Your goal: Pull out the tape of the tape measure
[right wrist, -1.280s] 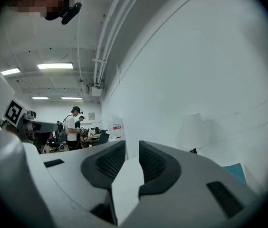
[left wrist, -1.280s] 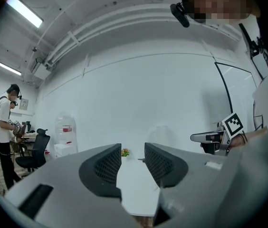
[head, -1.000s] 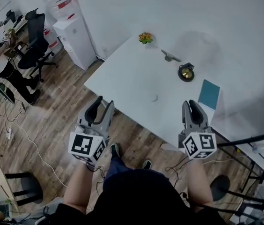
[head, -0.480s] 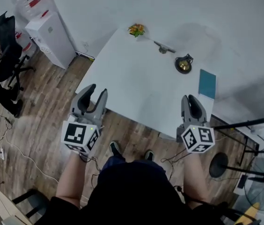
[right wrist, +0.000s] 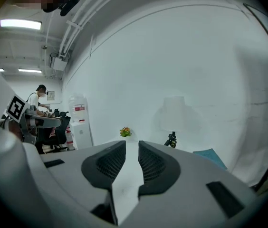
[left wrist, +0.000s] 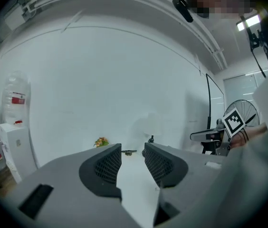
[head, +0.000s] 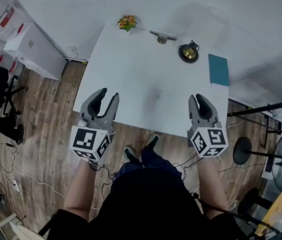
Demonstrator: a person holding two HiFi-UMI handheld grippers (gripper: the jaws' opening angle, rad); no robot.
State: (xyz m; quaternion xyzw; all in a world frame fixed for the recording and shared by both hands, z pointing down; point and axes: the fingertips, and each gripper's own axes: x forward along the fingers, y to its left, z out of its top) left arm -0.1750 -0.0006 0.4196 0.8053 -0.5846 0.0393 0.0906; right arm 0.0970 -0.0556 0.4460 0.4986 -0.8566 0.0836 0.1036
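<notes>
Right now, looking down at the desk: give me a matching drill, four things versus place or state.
1 flowers
2 teal pad
3 round black case
4 left tool

A jaws apart, nothing between
B far left corner of the table
C right table edge
D far side, just left of the teal pad

Pairs: 1-B, 2-C, 3-D, 4-A

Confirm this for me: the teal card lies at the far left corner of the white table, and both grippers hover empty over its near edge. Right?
Not quite. The teal card lies at the far right corner of the white table, as the head view shows. The left gripper and right gripper do hover empty over its near edge.
</notes>
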